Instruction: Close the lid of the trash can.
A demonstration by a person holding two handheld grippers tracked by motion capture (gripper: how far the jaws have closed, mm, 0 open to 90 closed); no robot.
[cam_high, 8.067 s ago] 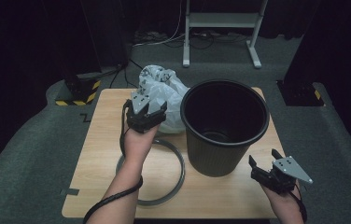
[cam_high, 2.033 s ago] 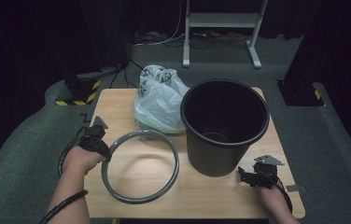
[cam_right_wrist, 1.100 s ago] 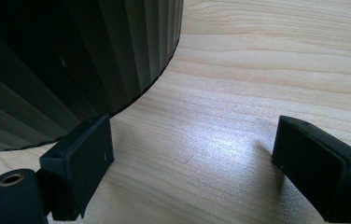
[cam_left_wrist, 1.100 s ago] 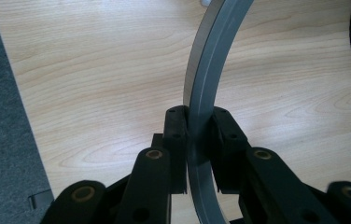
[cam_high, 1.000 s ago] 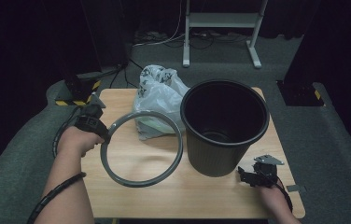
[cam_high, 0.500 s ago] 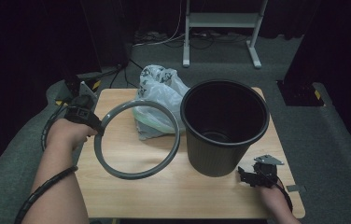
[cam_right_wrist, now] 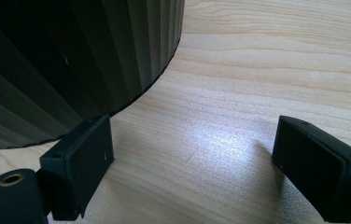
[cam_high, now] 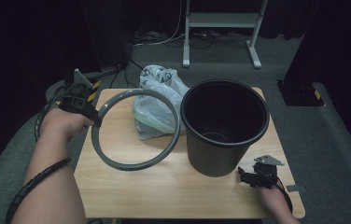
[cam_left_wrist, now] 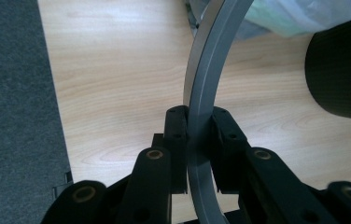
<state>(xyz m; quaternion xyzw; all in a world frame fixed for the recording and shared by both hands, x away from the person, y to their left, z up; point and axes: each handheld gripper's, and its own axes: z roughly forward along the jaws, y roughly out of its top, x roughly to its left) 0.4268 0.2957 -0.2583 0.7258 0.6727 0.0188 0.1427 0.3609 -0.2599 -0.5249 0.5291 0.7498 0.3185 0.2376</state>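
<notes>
A grey plastic ring (cam_high: pixel 136 128) hangs tilted above the left half of the wooden table (cam_high: pixel 164 186). My left gripper (cam_high: pixel 93 116) is shut on the ring's left edge, and in the left gripper view the ring (cam_left_wrist: pixel 201 93) runs up between the two pads (cam_left_wrist: pixel 176 135). A black ribbed bin (cam_high: pixel 224 126) stands upright at the table's right. My right gripper (cam_high: pixel 244 177) rests low by the bin's base, open, with bare wood between its fingers (cam_right_wrist: pixel 78 163); the bin's wall (cam_right_wrist: pixel 71 60) is just to the left.
A crumpled clear plastic bag (cam_high: pixel 157 100) lies behind the ring, against the bin's left side. Grey carpet surrounds the table, and a white metal stand (cam_high: pixel 220 28) sits on the floor beyond it. A black box with yellow stripes lies off the table's back left corner.
My left gripper has lifted the grey ring off the table and tilted it up toward the bag and bin. The right gripper has stayed where it was.
</notes>
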